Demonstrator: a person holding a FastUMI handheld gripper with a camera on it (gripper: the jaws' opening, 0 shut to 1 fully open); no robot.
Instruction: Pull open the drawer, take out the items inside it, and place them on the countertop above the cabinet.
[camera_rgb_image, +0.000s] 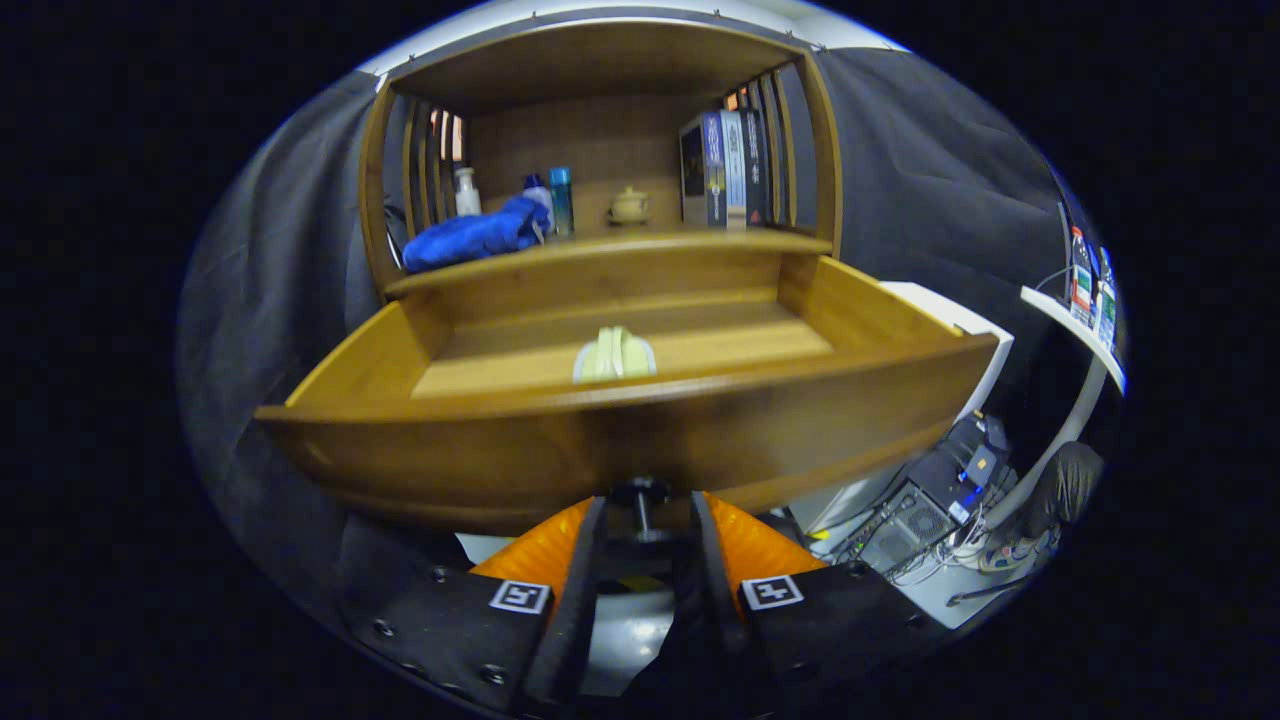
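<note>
Wooden drawer pulled open, fingers closed around its knob, pale item inside.

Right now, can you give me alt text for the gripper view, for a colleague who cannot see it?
The hand-held gripper has its fingers on either side of the dark knob on the front of a pulled-open wooden drawer, which holds a pale folded item. Above, the cabinet's countertop carries a blue cloth, bottles, a small teapot and books.
</note>
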